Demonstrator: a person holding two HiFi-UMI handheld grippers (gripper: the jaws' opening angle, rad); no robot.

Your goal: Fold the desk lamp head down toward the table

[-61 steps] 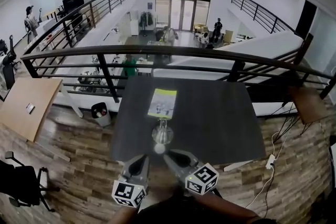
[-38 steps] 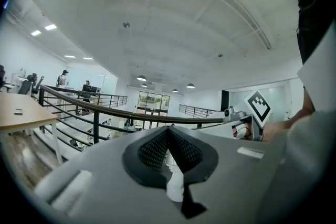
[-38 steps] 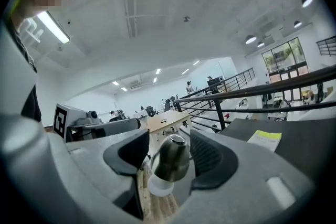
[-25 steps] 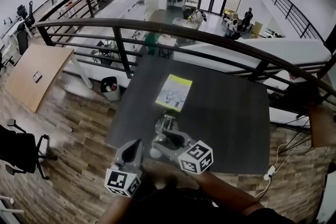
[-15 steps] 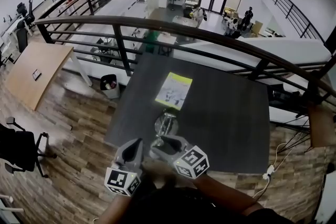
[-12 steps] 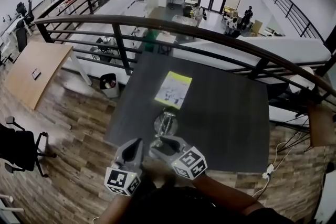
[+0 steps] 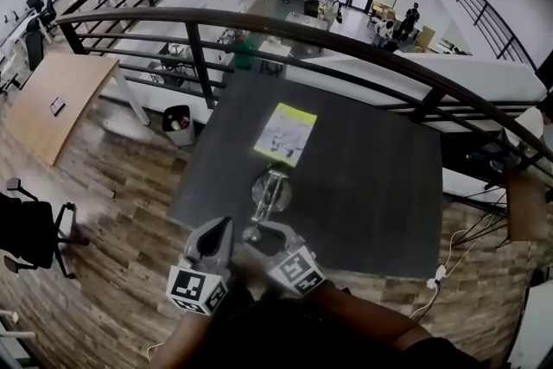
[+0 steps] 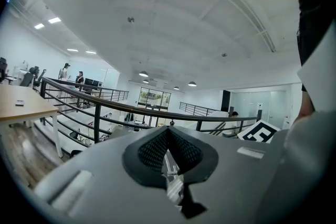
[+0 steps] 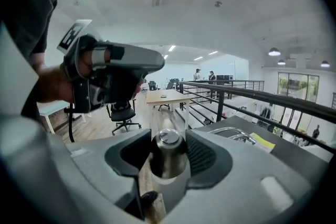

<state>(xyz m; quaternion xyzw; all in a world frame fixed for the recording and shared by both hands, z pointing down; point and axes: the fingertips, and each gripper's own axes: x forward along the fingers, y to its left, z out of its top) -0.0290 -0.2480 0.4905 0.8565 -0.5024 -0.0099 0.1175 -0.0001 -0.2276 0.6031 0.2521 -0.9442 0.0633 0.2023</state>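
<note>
A chrome desk lamp stands on the dark table point(image 7: 371, 186), its round base point(image 7: 270, 190) near the middle. Its arm leans toward me. The silvery lamp head point(image 9: 168, 155) sits between the pads of my right gripper point(image 7: 259, 231), whose jaws are closing on it and press both its sides. The lamp's arm point(image 9: 233, 132) shows beyond the jaws in the right gripper view. My left gripper point(image 7: 221, 227) hovers just left of the lamp head, shut with nothing in it point(image 8: 168, 131).
A yellow-and-white booklet point(image 7: 285, 134) lies on the table beyond the lamp base. A black railing point(image 7: 259, 23) runs behind the table. On the wood floor are a bin point(image 7: 177, 124), an office chair point(image 7: 30, 229) and a wooden desk point(image 7: 56, 95) at left, and cables point(image 7: 441, 272) at right.
My right gripper has sunk toward the table's near edge and rolled, taking the lamp head down with it. The left gripper has stayed put.
</note>
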